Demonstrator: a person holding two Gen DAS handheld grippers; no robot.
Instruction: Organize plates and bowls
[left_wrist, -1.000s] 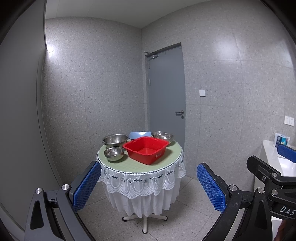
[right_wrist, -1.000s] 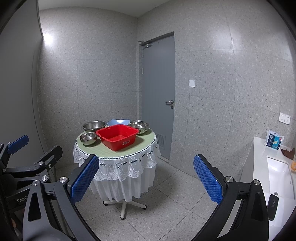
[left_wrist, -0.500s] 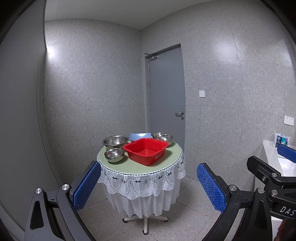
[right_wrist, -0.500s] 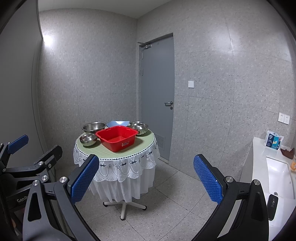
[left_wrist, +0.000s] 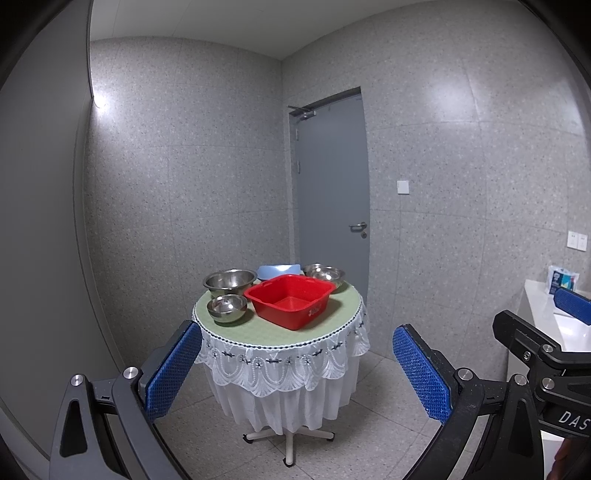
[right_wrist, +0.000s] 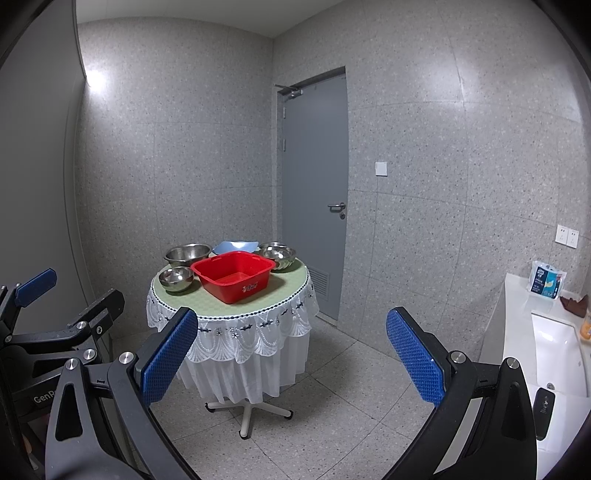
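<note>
While you hold both tools well back from the small round table, its pale green mat top edged with white lace skirting, each claw stands wide open and grips nothing. Your left gripper shows two blue, dimpled rubber pads on black metal arms; your right gripper is the same build, its textured blue pads spread far apart.

On the table, a glossy red rectangular plastic basin sits in the middle. To its left rests a small shiny steel bowl, and behind that a larger, deeper steel bowl. At the back lies a pale blue plate with a wavy edge, partly hidden by the basin. On the right, behind the basin, stand two more steel bowls, close together; you cannot tell whether they touch.

Speckled grey tiles line the walls, a smooth grey door stands behind, and a white sink counter runs along your right.
</note>
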